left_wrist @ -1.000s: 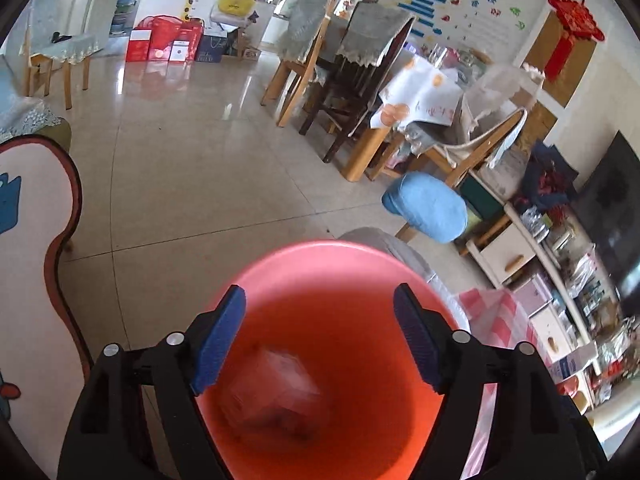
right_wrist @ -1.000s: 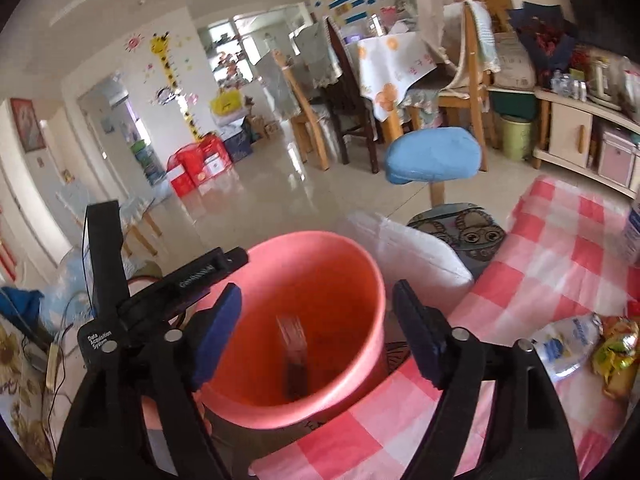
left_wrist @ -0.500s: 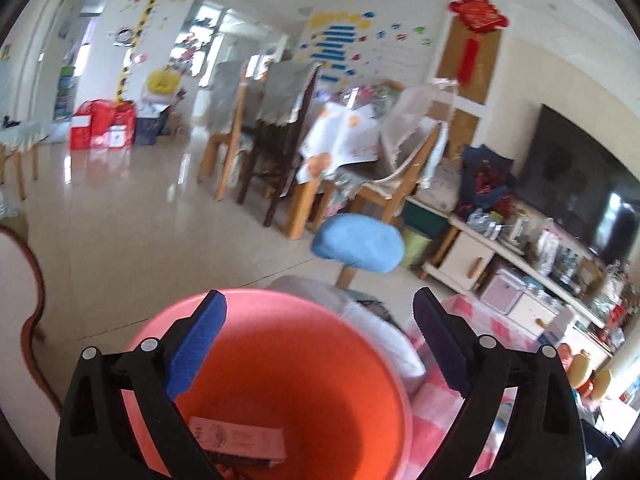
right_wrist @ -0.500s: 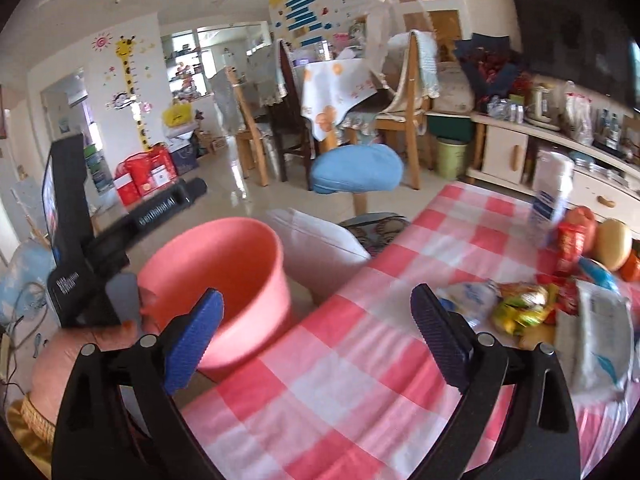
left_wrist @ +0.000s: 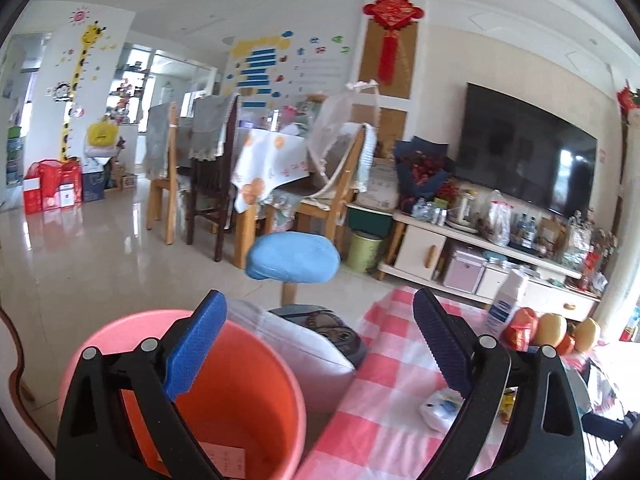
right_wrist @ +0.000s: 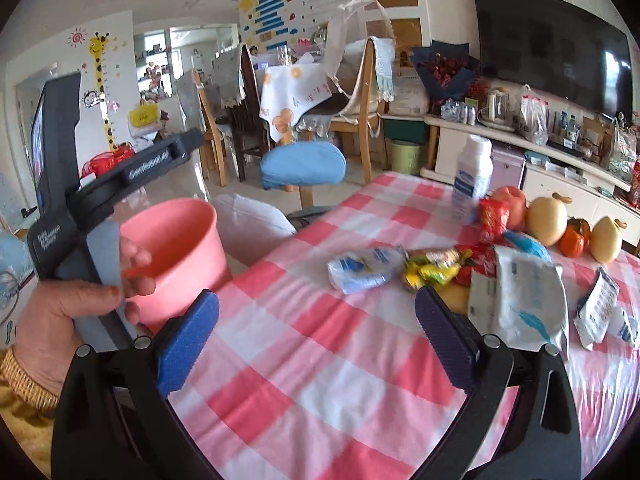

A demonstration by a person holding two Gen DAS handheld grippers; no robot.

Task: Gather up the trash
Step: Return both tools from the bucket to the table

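A pink bucket (left_wrist: 248, 412) stands on the floor beside the checked table, with a paper wrapper (left_wrist: 224, 458) lying in it; it also shows in the right wrist view (right_wrist: 176, 248). My left gripper (left_wrist: 320, 344) is open and empty above the bucket's right rim. My right gripper (right_wrist: 316, 336) is open and empty over the checked tablecloth (right_wrist: 320, 360). Trash lies on the table: a white-blue crumpled packet (right_wrist: 364, 270), yellow snack wrappers (right_wrist: 432, 270), a large white pouch (right_wrist: 524, 304) and a small sachet (right_wrist: 596, 308).
A white bottle (right_wrist: 472, 172), a red packet (right_wrist: 494, 216) and several fruits (right_wrist: 546, 220) stand at the table's far side. A blue stool (right_wrist: 302, 166) and a white cushion (right_wrist: 256, 220) are beyond the table's edge. Chairs and a TV cabinet (left_wrist: 480, 256) lie farther back.
Both grippers swung right and up, away from over the bucket toward the table. The wrapper that was falling a second ago now lies in the bucket.
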